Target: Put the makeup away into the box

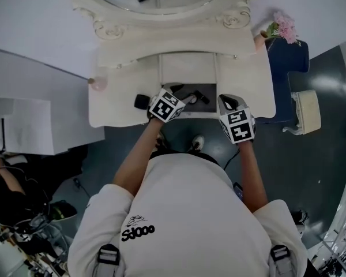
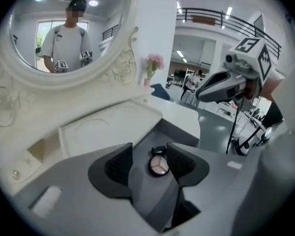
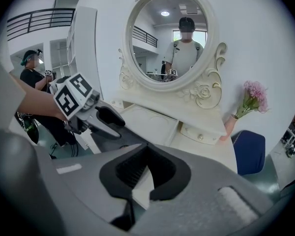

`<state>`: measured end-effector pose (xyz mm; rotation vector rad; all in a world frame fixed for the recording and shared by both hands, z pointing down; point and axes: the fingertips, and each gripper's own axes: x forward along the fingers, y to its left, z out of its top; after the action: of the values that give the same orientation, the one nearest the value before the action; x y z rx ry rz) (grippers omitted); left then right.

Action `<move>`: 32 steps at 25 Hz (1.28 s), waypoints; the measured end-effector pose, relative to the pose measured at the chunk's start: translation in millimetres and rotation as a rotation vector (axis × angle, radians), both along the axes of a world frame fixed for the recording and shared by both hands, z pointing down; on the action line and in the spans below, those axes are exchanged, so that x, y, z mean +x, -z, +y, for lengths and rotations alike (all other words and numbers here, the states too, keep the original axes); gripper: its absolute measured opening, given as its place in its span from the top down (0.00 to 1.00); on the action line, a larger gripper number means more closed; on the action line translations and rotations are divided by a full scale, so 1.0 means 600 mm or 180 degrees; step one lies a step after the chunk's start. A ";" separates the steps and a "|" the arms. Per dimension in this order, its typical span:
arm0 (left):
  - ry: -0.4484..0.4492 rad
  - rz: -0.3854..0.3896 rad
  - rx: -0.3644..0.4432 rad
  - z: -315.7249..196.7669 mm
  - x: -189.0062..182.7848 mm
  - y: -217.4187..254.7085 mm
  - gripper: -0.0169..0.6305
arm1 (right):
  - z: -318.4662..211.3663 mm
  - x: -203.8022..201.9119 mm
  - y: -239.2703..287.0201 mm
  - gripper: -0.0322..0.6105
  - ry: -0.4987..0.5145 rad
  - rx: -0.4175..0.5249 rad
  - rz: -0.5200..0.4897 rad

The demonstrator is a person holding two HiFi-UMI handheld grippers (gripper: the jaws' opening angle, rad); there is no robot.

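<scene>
Left gripper (image 2: 150,157) released over box (image 2: 179,132); round compact (image 2: 159,167) lies face up inside; right gripper (image 3: 147,149) clenched, empty.

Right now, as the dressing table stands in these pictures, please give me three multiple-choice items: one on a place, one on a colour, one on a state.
1. Where does the round powder compact lie?
A. in the open grey box
B. on the blue chair
C. on the floor

2. What colour are the flowers?
A. yellow
B. pink
C. white

3. How are the right tongs?
A. wide open
B. closed on a brush
C. closed and empty

Answers:
1 A, because the compact rests on the grey bottom of the box.
2 B, because the blooms at the end of the table are pink.
3 C, because the tips meet and hold nothing.
</scene>
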<state>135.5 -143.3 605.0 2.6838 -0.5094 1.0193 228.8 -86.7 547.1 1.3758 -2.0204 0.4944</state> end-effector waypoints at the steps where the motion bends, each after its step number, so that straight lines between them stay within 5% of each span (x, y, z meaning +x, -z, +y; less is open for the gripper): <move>1: 0.0062 0.0088 0.0058 -0.009 -0.014 0.019 0.62 | -0.008 -0.009 0.004 0.95 0.0017 0.0023 -0.0002; 6: 0.0502 0.0442 0.0353 -0.063 -0.102 0.099 0.61 | -0.050 -0.069 0.033 0.95 0.0145 0.0178 -0.0004; 10: 0.0828 0.0480 0.0378 -0.094 -0.192 0.106 0.55 | -0.079 -0.133 0.047 0.95 0.0264 0.0262 0.0043; 17: 0.1175 0.0164 0.0049 -0.098 -0.312 0.033 0.50 | -0.093 -0.235 0.048 0.95 0.0462 0.0258 0.0104; 27: 0.0993 -0.0463 -0.0648 -0.029 -0.341 -0.148 0.40 | -0.082 -0.300 0.030 0.95 0.0556 0.0093 0.0202; 32: 0.1072 -0.0570 -0.0352 -0.045 -0.341 -0.156 0.37 | -0.072 -0.293 0.021 0.95 0.0530 0.0020 0.0275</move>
<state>-68.9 -170.3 698.6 2.3174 -0.8767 1.1510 52.7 -129.9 534.8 1.1989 -2.0457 0.3492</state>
